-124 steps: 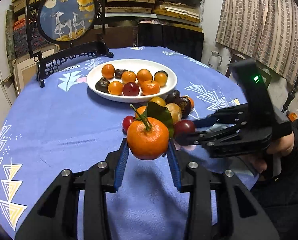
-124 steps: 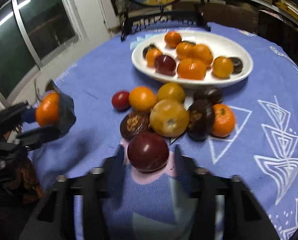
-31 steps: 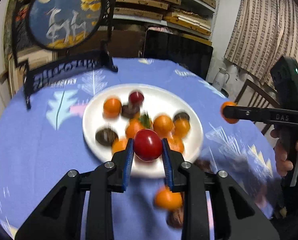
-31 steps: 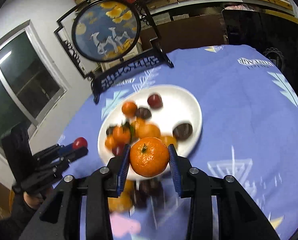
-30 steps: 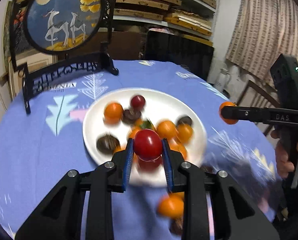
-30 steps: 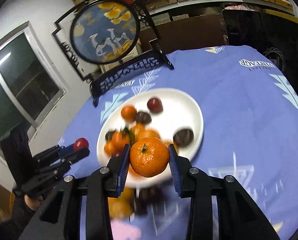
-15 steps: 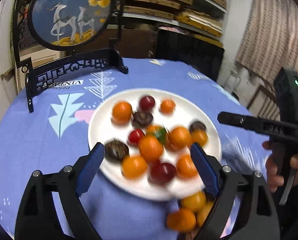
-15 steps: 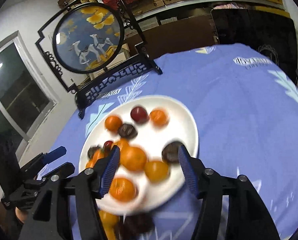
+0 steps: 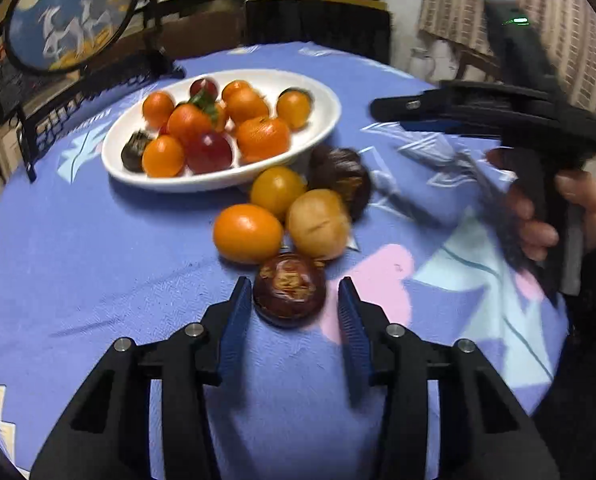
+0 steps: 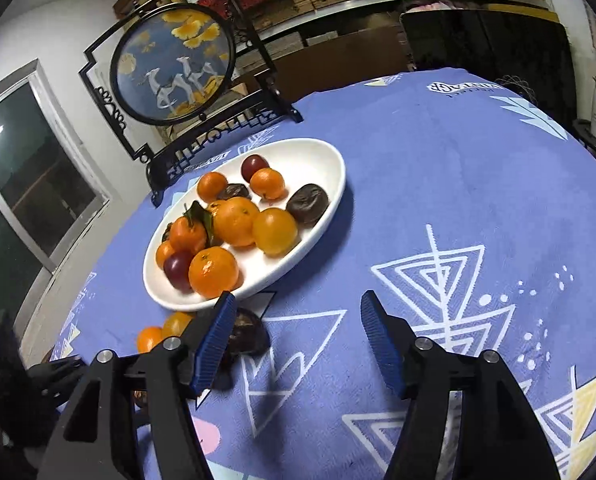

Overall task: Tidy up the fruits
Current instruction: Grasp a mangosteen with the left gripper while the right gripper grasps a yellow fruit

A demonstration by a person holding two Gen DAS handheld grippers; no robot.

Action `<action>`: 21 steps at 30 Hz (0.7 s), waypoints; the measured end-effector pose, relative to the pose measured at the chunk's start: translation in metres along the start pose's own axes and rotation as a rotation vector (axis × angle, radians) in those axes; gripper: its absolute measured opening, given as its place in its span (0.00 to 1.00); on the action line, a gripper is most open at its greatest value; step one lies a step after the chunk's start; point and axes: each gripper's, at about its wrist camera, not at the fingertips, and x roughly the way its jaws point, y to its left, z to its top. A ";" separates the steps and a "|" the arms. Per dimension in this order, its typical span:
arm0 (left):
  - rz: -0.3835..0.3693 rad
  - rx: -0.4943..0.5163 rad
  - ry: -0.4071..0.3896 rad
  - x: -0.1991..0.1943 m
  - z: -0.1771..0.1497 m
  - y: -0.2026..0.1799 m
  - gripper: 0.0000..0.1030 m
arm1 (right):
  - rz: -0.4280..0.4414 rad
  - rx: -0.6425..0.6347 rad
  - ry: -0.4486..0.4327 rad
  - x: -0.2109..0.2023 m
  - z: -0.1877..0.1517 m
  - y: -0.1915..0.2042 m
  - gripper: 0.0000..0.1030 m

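Most fruit already sits in the oval white ceramic plate (image 9: 217, 178), while five pieces lie beside it on the blue patterned tablecloth (image 9: 77, 248), the empty left gripper (image 9: 295, 308) spread around the dark brown wrinkled fruit (image 9: 289, 289), and the right gripper (image 10: 293, 330) wide apart, holding nothing.

The left black two-finger gripper with blue ribbed pads (image 9: 293, 312) reaches up from the bottom centre of its own view, jaws spread apart. The right black two-finger gripper (image 10: 293, 328) fills the lower frame of its view, jaws wide and empty; in the left view, its bare hand (image 9: 554, 212) grips the handle at right.
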 end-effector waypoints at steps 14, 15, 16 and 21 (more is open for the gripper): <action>-0.070 -0.268 -0.253 -0.040 -0.010 0.052 0.38 | 0.173 -0.384 0.102 -0.011 -0.050 0.097 0.62; -0.075 -0.284 -0.247 -0.038 -0.009 0.055 0.38 | 0.150 -0.406 0.110 -0.009 -0.052 0.103 0.61; -0.079 -0.291 -0.245 -0.038 -0.009 0.055 0.38 | 0.100 -0.426 0.119 -0.003 -0.053 0.108 0.61; -0.083 -0.286 -0.260 -0.040 -0.011 0.054 0.39 | 0.078 -0.383 0.194 0.021 -0.047 0.112 0.59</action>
